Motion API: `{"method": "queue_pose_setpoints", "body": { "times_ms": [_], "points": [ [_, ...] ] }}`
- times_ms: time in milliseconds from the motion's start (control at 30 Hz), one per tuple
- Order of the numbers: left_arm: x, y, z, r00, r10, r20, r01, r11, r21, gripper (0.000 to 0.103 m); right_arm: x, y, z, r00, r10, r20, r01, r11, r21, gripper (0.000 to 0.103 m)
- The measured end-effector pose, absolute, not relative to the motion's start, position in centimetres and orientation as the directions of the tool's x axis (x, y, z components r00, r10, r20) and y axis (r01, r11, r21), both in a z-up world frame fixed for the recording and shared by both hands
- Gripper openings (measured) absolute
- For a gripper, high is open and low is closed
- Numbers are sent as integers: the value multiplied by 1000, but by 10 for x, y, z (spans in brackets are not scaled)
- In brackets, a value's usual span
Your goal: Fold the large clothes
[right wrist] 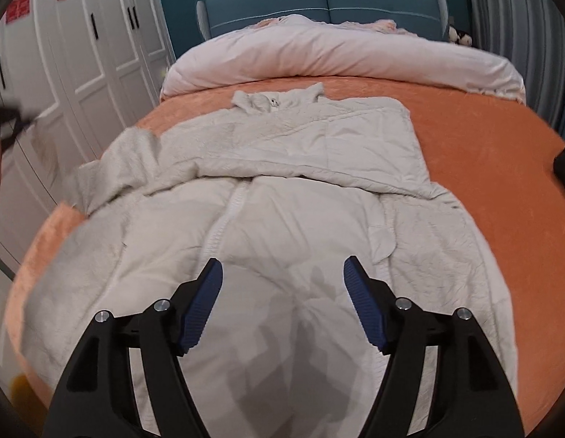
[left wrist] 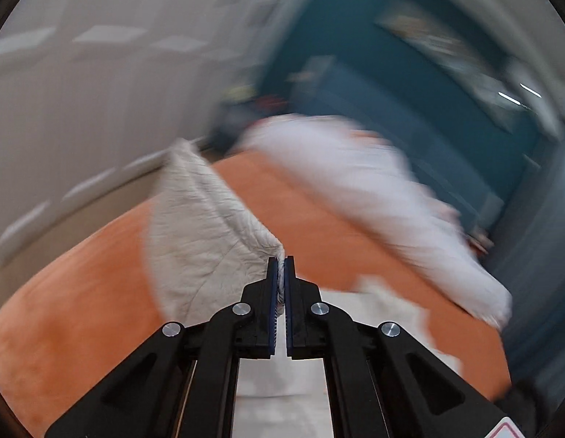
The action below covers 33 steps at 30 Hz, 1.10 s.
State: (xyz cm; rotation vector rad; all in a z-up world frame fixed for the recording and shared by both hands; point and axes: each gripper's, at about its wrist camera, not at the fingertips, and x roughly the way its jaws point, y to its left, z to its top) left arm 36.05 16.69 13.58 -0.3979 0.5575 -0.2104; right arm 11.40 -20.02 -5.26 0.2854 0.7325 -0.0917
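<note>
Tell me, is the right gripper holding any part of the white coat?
No, the right gripper is open above the white coat, with no fabric between its blue pads.

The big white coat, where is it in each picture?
Left wrist view: the white coat is left of centre, one edge pinched in the shut left gripper.
Right wrist view: the coat lies spread across the middle, under the open right gripper.
Shared landmark: the orange bedspread, below the rolled pale quilt.
</note>
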Motion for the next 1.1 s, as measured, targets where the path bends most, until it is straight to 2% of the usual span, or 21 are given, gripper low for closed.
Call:
{"method": "queue_pose_setpoints", "body": {
  "times_ms": [100,133,167,200,233,267,367,467,600,833,1000,1033,1100],
  "points": [
    [352,44,171,768,-488,-416,318,853,-414,1,109,-209,-50,754,39,-656,197,939,282,67],
    [346,-3,173,726,-549,-415,378,822,-426,4,107,-215,-49,758,40,-651,204,933,295,67],
    [340,-32,169,700,-578,-419,400,804,-440,12,105,-218,-48,761,34,-648,211,931,296,67],
    [334,-65,160,668,-611,-426,420,781,-462,22,103,-222,-48,763,25,-645,220,930,296,67],
    [331,-90,149,643,-629,-436,429,768,-475,56,101,-229,-47,762,14,-647,230,929,291,68],
    [324,-113,135,629,-628,-457,422,770,-478,75,100,-234,-48,760,5,-650,239,928,287,68],
    [300,-165,86,580,-621,-527,430,783,-448,74,94,-260,-50,758,-8,-652,273,912,305,70],
    [291,-161,52,524,-616,-588,421,787,-450,75,92,-285,-52,757,-21,-653,304,896,324,73],
    [317,-101,31,567,-535,-627,331,845,-421,76,110,-310,-49,763,5,-646,290,891,349,73],
    [384,22,-10,657,-219,-721,27,963,-268,76,193,-335,-43,780,89,-619,258,856,448,75],
    [408,63,-40,628,-133,-767,-66,973,-222,75,259,-341,-67,741,155,-654,291,803,520,75],
    [407,68,-47,623,-124,-773,-72,974,-215,75,269,-339,-74,729,176,-661,290,796,531,74],
    [414,74,-57,613,-104,-784,-88,976,-198,75,289,-330,-85,701,213,-681,276,799,534,53]
  ]
}}
